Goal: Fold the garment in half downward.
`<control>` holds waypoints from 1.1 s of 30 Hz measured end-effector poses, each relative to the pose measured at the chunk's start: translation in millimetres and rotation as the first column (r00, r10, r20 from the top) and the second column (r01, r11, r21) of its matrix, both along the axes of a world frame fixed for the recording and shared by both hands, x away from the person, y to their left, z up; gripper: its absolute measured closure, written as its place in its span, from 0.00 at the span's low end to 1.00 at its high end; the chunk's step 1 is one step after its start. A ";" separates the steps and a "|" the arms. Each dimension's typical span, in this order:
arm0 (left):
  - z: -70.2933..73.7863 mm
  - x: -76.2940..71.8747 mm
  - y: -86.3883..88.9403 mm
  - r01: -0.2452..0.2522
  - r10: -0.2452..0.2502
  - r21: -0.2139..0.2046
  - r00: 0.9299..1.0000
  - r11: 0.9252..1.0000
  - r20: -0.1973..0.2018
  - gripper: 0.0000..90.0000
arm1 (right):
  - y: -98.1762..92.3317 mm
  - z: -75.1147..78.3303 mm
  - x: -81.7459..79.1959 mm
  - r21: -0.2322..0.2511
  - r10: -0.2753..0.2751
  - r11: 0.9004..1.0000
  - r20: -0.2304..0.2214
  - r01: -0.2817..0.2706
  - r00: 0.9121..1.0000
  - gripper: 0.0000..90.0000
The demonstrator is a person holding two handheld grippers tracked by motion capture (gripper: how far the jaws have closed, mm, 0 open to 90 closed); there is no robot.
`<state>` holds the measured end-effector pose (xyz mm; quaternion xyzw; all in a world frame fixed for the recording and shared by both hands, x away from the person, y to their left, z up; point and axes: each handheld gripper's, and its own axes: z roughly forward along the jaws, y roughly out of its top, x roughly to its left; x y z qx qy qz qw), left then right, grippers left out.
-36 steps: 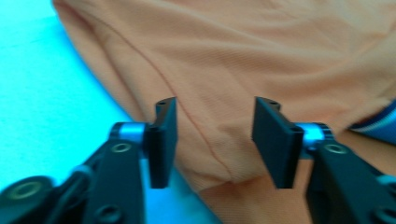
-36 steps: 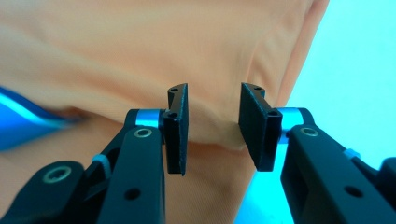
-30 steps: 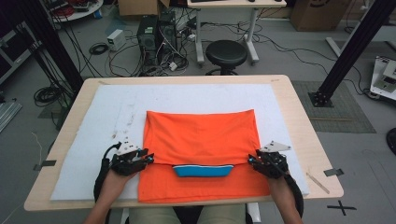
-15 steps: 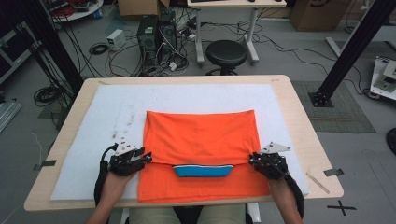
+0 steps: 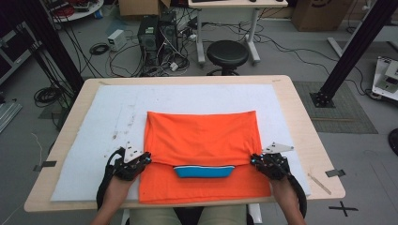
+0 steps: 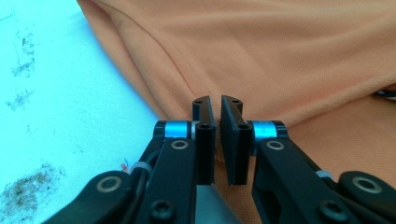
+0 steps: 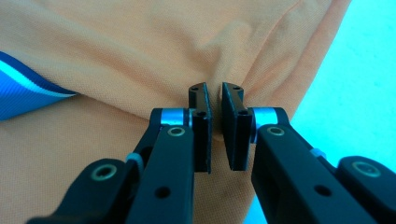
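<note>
1. An orange shirt (image 5: 202, 140), plain and unpatterned, lies on a white mat (image 5: 108, 117); its fine knit weave shows in the left gripper view.
2. The shirt's collar (image 5: 204, 171), at the near fold of the shirt, is bright blue with a white stripe and a darker blue edge.
3. The mat carries brownish speckled stains (image 5: 123, 123) left of the shirt.
4. The mat rests on a pale wood table (image 5: 309, 140).
5. The left gripper (image 5: 146, 159) and right gripper (image 5: 253, 161), at the shirt's two sides, are black with metallic blue collars at the jaws.

Orange shirt (image 5: 202, 140) folded, lying flat.
</note>
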<state>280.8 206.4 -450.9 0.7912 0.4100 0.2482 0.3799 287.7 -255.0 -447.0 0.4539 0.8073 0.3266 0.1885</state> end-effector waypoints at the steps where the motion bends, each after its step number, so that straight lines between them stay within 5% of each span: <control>1: 2.0 -0.6 1.0 0.008 -0.008 -0.023 1.000 1.000 0.002 0.94 | -0.6 0.3 -0.1 0.000 0.001 1.000 0.005 -0.001 1.000 0.94; 4: 9.6 -2.7 6.7 0.026 -0.027 -0.105 1.000 0.994 -0.006 0.95 | -5.1 6.4 -1.7 0.034 -0.005 0.999 0.010 0.005 1.000 0.94; 10: 17.8 -17.2 22.1 0.080 -0.090 -0.255 0.996 0.964 -0.029 0.95 | -19.3 22.2 -11.6 0.100 -0.008 0.995 0.034 0.005 0.999 0.94; 18: 22.8 -37.8 34.7 0.133 -0.158 -0.336 0.986 0.932 -0.048 0.95 | -24.7 40.4 -30.8 0.104 0.023 0.994 0.051 -0.028 0.998 0.93; 23: 25.5 -43.8 41.0 0.151 -0.192 -0.398 0.979 0.905 -0.064 0.95 | -25.2 50.4 -43.7 0.093 0.036 0.995 0.052 -0.041 0.998 0.93; 27: 19.5 -44.3 41.9 0.148 -0.200 -0.390 0.975 0.909 -0.097 0.94 | -24.4 50.7 -48.9 0.079 0.043 0.996 0.041 -0.046 0.998 0.93; 29: 15.6 -42.5 39.6 0.143 -0.192 -0.366 0.976 0.920 -0.102 0.92 | -24.4 45.1 -47.2 0.072 0.042 0.996 0.024 -0.044 0.999 0.92; 31: 13.6 -40.1 37.1 0.124 -0.164 -0.323 0.981 0.938 -0.099 0.80 | -24.6 38.5 -44.9 0.077 0.032 0.997 0.014 -0.033 0.999 0.89; 33: 12.3 -36.4 36.9 0.105 -0.137 -0.305 0.987 0.946 -0.084 0.75 | -25.9 34.1 -42.5 0.094 0.016 0.995 0.009 -0.017 1.000 0.81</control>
